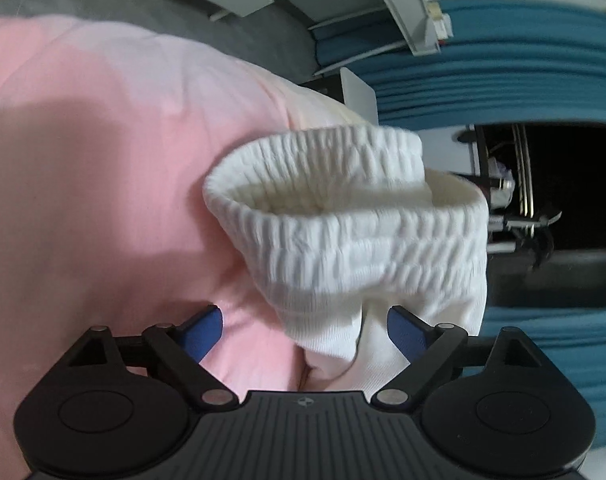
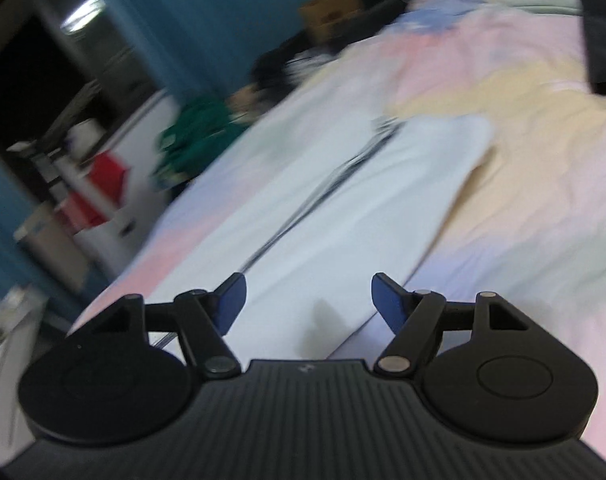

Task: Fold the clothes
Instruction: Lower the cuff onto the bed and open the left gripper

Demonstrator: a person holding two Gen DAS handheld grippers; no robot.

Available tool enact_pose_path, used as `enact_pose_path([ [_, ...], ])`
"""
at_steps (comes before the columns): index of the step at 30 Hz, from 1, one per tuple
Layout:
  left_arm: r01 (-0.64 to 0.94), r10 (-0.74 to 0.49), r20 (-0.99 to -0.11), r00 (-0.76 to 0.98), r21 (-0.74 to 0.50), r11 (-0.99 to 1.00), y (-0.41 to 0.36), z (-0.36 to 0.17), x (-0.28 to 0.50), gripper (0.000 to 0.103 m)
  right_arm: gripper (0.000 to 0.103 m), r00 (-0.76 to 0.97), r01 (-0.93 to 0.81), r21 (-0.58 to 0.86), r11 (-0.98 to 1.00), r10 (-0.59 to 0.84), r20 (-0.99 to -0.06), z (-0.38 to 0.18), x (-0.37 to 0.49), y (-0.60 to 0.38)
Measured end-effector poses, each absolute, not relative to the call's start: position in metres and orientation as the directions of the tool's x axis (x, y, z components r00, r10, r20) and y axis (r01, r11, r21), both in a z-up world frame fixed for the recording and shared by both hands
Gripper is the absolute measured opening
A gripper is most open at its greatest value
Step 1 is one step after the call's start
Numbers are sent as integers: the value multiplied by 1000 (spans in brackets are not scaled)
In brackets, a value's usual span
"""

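The white garment (image 2: 343,216) lies flat on the pastel bedcover (image 2: 523,184), its ribbed cuff (image 1: 343,216) bunched in front of the wide left gripper (image 1: 305,330), while the right gripper (image 2: 309,300), also wide and empty, hangs above it, so most folding seems left.

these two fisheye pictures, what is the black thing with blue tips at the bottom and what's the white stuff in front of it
Each picture comes from a camera mounted on a hand-held gripping tool, looking forward along its two fingers. A person carries one in each hand; no robot arm is involved.

The left tool stands open, its blue pads apart. The ribbed elastic cuff of a white garment hangs loose just ahead of them, its fabric between the pads, over a pink bedcover.

The right tool is also open and holds nothing. Below it a white garment with a dark line along it lies flat on a pastel bedcover. That picture is blurred.
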State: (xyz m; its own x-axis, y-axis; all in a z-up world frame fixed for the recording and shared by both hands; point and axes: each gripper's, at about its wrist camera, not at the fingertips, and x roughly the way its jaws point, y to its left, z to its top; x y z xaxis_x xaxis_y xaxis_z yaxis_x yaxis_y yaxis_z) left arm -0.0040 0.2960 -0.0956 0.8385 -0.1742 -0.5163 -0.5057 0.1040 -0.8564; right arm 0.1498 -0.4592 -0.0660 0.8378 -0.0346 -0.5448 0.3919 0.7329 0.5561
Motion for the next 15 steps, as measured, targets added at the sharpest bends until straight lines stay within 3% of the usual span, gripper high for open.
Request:
enact_pose_path([
  [4, -484, -161, -493, 855, -870, 97, 306, -96, 5, 84, 75, 847, 288, 573, 767, 75, -526, -69, 119, -409],
  [6, -456, -172, -466, 868, -885, 96, 312, -98, 12, 69, 84, 829, 256, 544, 799, 108, -549, -74, 116, -384],
  [10, -435, -173, -469, 866, -877, 204, 322, -85, 27, 33, 82, 808, 163, 454, 876, 146, -571, -78, 126, -347],
  [15, -372, -192, -473, 860, -838, 399, 322, -49, 35, 23, 82, 793, 108, 356, 928, 136, -594, -87, 131, -320],
])
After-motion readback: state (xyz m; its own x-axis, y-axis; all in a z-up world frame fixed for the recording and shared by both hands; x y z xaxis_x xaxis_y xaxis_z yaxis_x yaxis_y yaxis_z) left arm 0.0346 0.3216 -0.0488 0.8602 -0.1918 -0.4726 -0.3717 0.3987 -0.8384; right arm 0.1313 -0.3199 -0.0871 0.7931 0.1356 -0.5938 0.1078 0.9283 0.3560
